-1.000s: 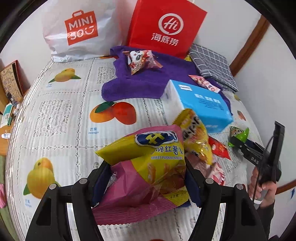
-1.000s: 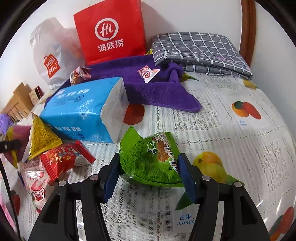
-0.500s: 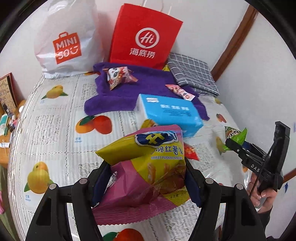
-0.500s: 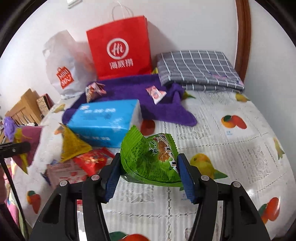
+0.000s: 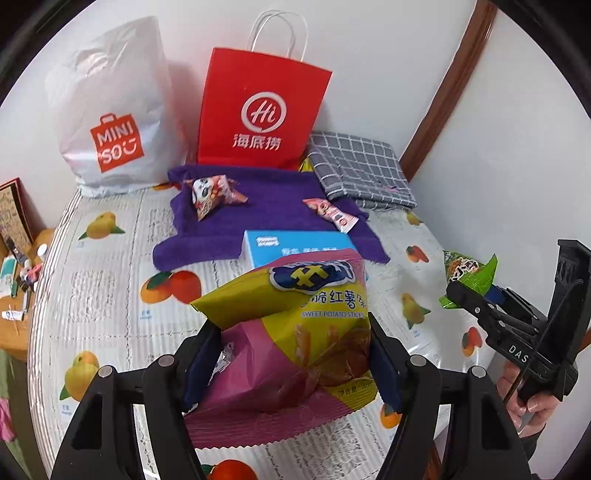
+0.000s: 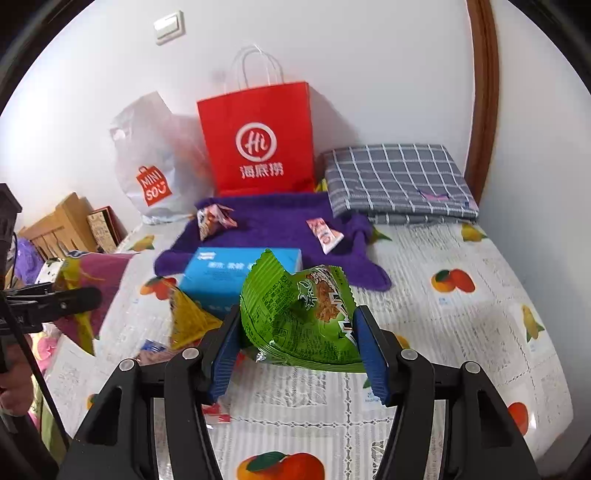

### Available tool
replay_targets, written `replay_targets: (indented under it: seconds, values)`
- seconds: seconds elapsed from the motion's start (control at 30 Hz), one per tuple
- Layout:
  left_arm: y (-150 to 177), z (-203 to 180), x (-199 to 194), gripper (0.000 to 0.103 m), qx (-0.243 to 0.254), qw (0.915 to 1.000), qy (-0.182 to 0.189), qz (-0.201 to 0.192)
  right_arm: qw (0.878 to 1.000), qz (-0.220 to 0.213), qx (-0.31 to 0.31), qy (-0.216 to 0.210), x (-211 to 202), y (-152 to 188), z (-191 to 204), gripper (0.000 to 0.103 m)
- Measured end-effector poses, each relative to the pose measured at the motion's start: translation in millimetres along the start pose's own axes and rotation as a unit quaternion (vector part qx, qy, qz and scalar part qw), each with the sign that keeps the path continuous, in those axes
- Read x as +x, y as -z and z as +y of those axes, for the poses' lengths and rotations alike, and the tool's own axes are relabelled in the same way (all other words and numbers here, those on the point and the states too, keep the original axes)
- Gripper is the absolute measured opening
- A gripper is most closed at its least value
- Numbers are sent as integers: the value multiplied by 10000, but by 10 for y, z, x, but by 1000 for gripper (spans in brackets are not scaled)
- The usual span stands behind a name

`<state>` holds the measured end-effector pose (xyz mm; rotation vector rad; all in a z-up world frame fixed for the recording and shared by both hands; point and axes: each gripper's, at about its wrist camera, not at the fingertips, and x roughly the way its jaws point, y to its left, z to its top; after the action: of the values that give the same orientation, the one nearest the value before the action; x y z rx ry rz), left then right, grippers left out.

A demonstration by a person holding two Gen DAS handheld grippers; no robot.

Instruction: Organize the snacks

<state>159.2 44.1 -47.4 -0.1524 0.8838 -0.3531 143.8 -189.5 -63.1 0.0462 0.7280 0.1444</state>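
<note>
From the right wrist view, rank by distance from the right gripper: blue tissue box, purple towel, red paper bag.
From the right gripper:
1. Blue tissue box, just beyond, slightly left.
2. Purple towel, mid-table behind the box.
3. Red paper bag, upright against the back wall.

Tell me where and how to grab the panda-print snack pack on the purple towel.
Grip the panda-print snack pack across its puffed middle, coming from above and the near side. It lies alone on the purple towel, both sides free; its pointed, crimped corners are thin and would likely slip.

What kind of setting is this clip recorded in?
Probably a home room, not a lab: a table with a fruit-print cover against a white wall, shopping bags, a folded checked cloth and a wall light switch.
</note>
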Motion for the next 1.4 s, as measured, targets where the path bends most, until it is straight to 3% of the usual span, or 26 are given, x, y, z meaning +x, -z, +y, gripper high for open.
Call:
replay_targets:
  seconds: [0.33, 1.4]
  values:
    - [-234, -92, -18, 71, 21, 9999, 29, -128, 9992, -247, -32, -309, -106, -238, 20, 59]
    - [-833, 24, 356, 71, -134, 9999, 5, -99, 9995, 95, -28, -299, 600, -995, -109, 59]
